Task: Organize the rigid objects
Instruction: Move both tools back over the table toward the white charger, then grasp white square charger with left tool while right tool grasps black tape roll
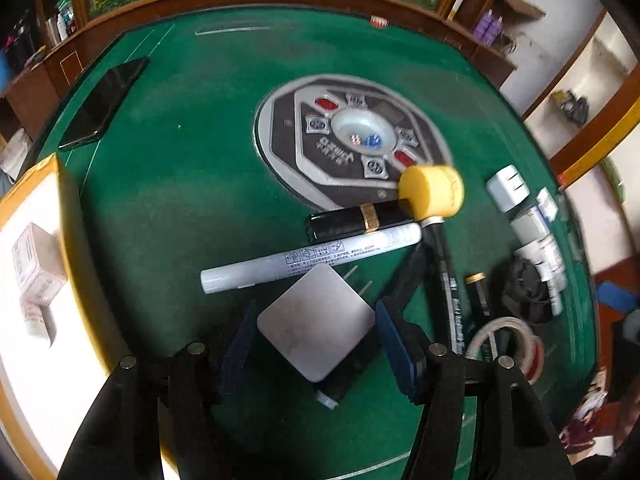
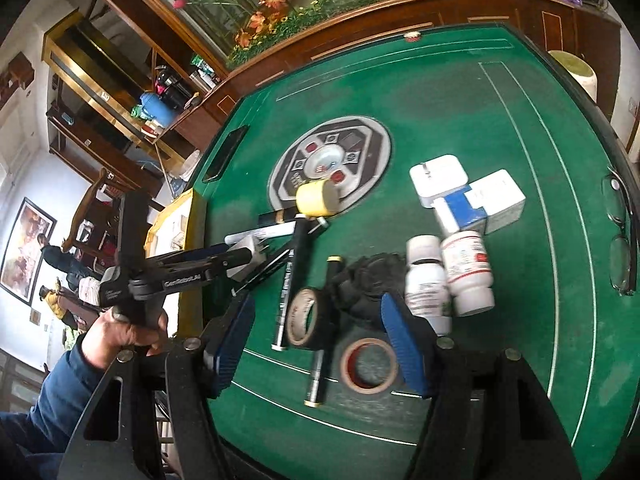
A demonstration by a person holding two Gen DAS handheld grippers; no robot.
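Note:
My left gripper (image 1: 316, 310) points down at the green table (image 1: 172, 208). Its blue pads stand on either side of a silver-white square charger (image 1: 316, 328) lying with its prongs away from me. The charger's corners come close to both pads, and I see no squeeze. Just beyond lie a white marker (image 1: 308, 256), a black gold-banded tube (image 1: 360, 220) and a yellow tape roll (image 1: 432, 190). My right gripper (image 2: 320, 336) hovers open over a black tape roll (image 2: 306, 316), a tan tape roll (image 2: 370, 364) and a black pen (image 2: 318, 376), touching none of them.
An open cardboard box (image 1: 52, 184) with a small carton (image 1: 36, 268) inside stands at the left. Pill bottles (image 2: 466, 272), a blue-white box (image 2: 476, 204) and a white adapter (image 2: 440, 174) sit at the right. A phone (image 1: 104, 100), glasses (image 2: 620, 240) and the centre console (image 2: 328, 164) are also on the felt.

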